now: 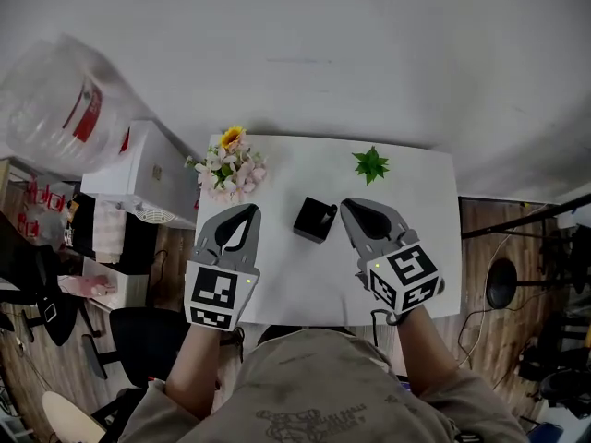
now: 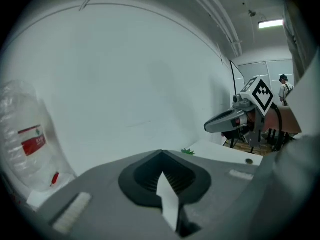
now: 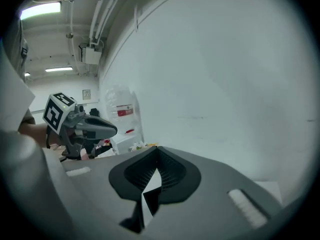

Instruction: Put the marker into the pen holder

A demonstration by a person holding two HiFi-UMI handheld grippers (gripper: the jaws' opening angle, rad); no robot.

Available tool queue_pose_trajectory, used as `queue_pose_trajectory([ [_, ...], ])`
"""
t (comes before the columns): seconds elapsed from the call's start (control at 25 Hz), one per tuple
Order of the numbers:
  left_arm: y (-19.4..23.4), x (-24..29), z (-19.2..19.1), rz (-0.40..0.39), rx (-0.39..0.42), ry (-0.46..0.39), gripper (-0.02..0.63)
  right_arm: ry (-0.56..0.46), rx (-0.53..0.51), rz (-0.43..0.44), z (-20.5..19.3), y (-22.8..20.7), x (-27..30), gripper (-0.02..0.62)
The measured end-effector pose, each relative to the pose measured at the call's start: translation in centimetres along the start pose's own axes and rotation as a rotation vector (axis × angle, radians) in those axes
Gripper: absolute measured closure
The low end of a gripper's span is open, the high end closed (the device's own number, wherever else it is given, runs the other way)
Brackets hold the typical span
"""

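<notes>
At the middle of the white desk point(image 1: 282, 280) stands the pen holder point(image 1: 314, 220), a small black square cup with its mouth upward, seen from steeply above and turned a little askew. A pale speck shows at the right inner edge of its mouth (too small to tell whether it is the marker). No other view shows the marker.

Just left of the pen holder and slightly nearer the person hangs the left claw point(image 1: 250, 210). Its two grey halves meet at the tip, leaving only the leaf-shaped slot behind the tip. The left gripper view shows nothing in that slot but pale background. Just right of the pen holder, with its tip close to the holder's right rim, hangs the right claw point(image 1: 348, 205). Its halves are likewise pressed together at the tip and carry nothing. Each claw sits ahead of its black-and-white marker cube, and the two point away from the person and lean slightly toward each other.

Beyond the pen holder and to its left lies a bunch of pink and yellow flowers point(image 1: 231, 166) at the desk's far corner. Beyond it to the right sits a small green plant point(image 1: 371, 164). Far to the left of the pen holder, off the desk, a clear plastic bag point(image 1: 65, 109) with red print rests above a white box point(image 1: 148, 169)
</notes>
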State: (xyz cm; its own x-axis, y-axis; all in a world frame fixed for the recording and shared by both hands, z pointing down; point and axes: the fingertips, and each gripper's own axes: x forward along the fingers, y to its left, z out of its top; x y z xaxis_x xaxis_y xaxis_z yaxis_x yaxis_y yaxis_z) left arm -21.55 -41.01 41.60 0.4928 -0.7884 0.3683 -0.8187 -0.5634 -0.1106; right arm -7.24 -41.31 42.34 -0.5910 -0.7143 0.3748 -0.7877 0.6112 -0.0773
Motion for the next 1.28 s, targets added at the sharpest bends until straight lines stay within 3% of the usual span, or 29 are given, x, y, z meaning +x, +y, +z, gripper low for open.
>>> queue_pose_trajectory([
  [0.36,-2.4,-5.0,7.4,0.002,0.057,-0.175,0.604,-0.171,-0.06,0.014,5.8,2.5,-6.9,0.566],
  [0.64,-4.1,-7.4,8.9,-0.013,0.061,-0.229,0.604,-0.259,-0.067,0.009,8.0,3.5,-10.8,0.568],
  [0.92,-4.3,-8.0,7.9,0.014,0.1,-0.218,0.604,-0.226,-0.052,0.031,6.3,4.2,-11.1,0.568],
  [1.28,-4.9,-7.5,4.9,0.011,0.069,-0.144,0.604,-0.166,-0.04,0.07,4.0,5.5,-10.1,0.568],
])
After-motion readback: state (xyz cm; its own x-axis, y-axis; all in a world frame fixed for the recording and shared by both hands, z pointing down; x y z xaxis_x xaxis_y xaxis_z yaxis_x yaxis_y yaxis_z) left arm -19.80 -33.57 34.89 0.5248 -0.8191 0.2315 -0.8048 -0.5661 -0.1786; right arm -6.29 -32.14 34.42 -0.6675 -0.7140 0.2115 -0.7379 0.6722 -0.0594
